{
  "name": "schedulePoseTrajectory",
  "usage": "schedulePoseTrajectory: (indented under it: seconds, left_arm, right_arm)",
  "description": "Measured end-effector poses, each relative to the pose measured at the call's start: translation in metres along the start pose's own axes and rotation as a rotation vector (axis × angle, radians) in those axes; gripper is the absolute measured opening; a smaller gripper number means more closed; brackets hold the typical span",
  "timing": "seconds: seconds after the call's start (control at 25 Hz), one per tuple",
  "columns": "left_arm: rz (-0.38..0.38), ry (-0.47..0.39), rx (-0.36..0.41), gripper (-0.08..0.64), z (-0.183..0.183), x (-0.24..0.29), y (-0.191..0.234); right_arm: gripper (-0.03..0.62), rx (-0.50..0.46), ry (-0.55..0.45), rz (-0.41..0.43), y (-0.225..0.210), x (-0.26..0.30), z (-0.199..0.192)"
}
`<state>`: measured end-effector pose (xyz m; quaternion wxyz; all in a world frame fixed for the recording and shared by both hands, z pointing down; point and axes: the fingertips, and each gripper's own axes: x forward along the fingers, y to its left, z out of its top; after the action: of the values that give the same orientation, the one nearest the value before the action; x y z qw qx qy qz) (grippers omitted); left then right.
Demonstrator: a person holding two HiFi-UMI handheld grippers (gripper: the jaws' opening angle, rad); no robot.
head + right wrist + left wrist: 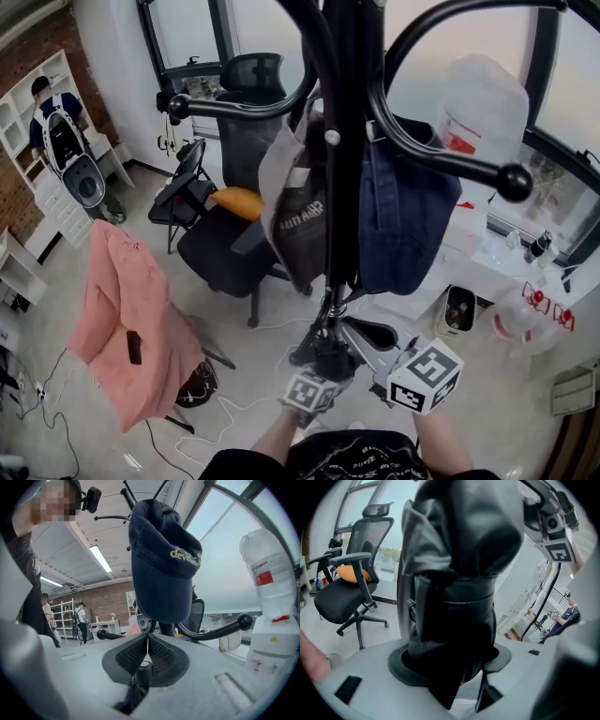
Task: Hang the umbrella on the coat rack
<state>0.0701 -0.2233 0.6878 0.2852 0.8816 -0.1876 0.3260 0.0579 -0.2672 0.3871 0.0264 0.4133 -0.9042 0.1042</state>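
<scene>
Cap (403, 216) and bag (298, 220) on coat rack (344, 84), chair (225, 248) left.

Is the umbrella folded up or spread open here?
Folded. The umbrella is a tight black bundle, its cloth pleated and cinched by a band, and it is held in the left tool.

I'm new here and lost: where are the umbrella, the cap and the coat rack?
umbrella (459, 573), left gripper view, folded black fabric
cap (161, 573), right gripper view, navy crown
coat rack (343, 216), head view, black pole
</scene>
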Motion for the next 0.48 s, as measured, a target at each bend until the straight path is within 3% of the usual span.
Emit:
schedulePoseTrajectory:
  seconds: [0.48]
  left_arm:
    - [0.003,-0.045,-0.034,0.281,-0.004,0.006,0.013]
  right_arm:
    - [0.009,0.042,-0.012,-0.046,-0.011,-0.012,-0.005]
